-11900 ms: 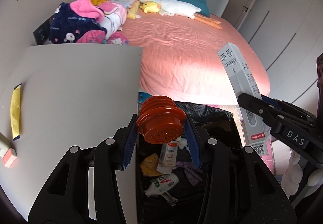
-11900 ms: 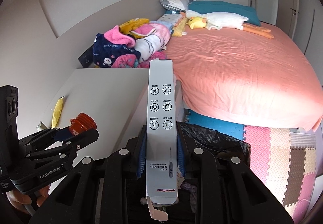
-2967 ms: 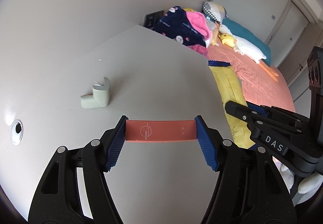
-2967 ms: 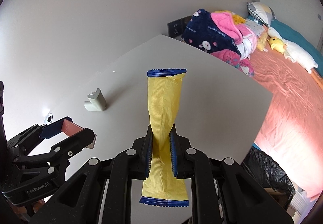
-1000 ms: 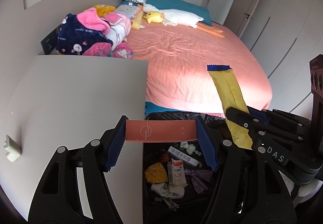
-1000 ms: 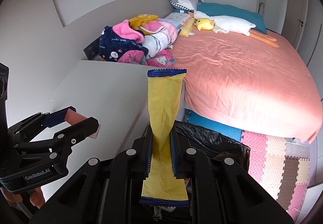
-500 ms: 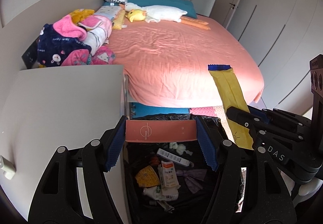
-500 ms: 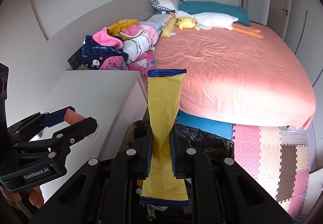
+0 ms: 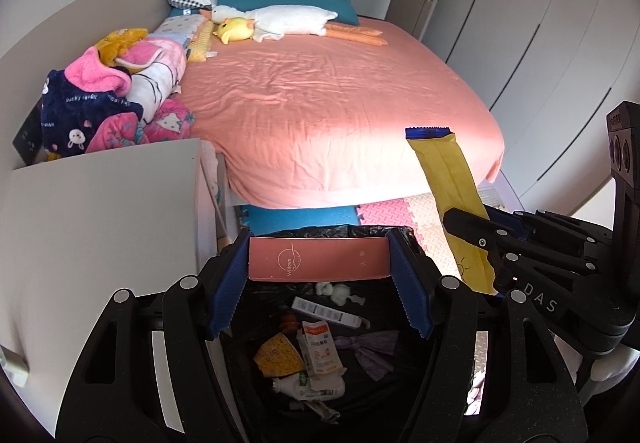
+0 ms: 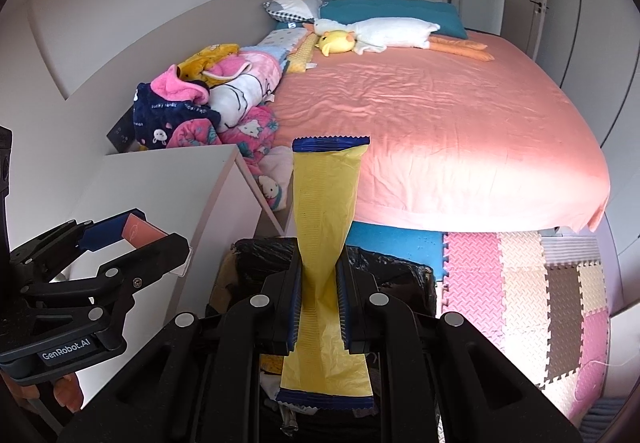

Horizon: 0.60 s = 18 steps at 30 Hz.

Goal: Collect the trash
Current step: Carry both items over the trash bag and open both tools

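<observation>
Pink cardboard, a flat box (image 9: 318,258), sits crosswise between the left claw (image 9: 319,285) pads, pinched at its ends, directly above the black-lined bin (image 9: 320,355) of trash. Beside it, the right claw (image 10: 319,307) squeezes a yellow wrapper (image 10: 325,243) mid-length, long axis upright, over the bin's right rim.
</observation>
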Motion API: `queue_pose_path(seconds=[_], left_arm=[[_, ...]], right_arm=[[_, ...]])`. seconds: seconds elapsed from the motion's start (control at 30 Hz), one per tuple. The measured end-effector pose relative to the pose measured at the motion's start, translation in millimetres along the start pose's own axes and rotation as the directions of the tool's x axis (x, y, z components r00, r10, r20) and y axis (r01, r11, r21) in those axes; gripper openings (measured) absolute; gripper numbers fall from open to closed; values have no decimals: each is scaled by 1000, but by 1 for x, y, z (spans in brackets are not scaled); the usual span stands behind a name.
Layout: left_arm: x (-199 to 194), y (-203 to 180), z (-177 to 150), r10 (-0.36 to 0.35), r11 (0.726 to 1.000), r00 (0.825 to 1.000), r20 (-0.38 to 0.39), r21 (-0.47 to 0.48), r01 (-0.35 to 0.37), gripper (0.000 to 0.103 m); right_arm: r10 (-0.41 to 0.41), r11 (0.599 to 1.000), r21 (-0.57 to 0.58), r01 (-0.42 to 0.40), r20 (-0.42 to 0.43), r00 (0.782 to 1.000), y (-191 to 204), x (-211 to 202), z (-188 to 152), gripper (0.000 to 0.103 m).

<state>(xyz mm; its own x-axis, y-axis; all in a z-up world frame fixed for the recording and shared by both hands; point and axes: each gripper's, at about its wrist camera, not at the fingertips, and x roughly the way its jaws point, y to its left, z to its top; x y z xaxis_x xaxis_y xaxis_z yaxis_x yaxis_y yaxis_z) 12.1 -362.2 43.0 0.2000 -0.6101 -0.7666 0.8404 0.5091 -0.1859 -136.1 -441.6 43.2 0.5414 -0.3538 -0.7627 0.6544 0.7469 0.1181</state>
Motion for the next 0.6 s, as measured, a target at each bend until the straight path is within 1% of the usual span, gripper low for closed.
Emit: queue_pose_path(seconds=[0.27,0.4,0.43,0.47,0.5,0.53,0.57,0.6], left_arm=[[0,0,-1,-6,1000,1000,-5,3,6,65],[-5,1,-2,-11,1000,1000,14,5,11,66],[-7,1,-2,-16,1000,1000,16,3,16,72],[-8,2,-3,-21,1000,1000,18,-6,21,88],[-10,4,-3,-16,1000,1000,25,-19,17,98],[-12,6,-3,-6,999,999,32,-34,7,97],[-12,8,-2,1,999,1000,31,-40,0,97],[-12,9,-2,8,999,1000,30,-44,-7,97]], right_arm=[[-10,1000,9,10,5,1000,-2,-2,-1,17],[-8,1000,10,8,22,1000,-3,-9,0,17],[-2,1000,10,2,25,1000,-4,-11,0,17],[2,1000,11,-3,27,1000,-5,-13,0,23],[1,1000,9,-2,31,1000,-5,-15,-1,34],[-3,1000,3,2,39,999,-5,-17,-1,42],[-12,1000,2,12,50,999,-6,-19,-2,56],[-20,1000,4,20,60,998,-6,-21,-2,61]])
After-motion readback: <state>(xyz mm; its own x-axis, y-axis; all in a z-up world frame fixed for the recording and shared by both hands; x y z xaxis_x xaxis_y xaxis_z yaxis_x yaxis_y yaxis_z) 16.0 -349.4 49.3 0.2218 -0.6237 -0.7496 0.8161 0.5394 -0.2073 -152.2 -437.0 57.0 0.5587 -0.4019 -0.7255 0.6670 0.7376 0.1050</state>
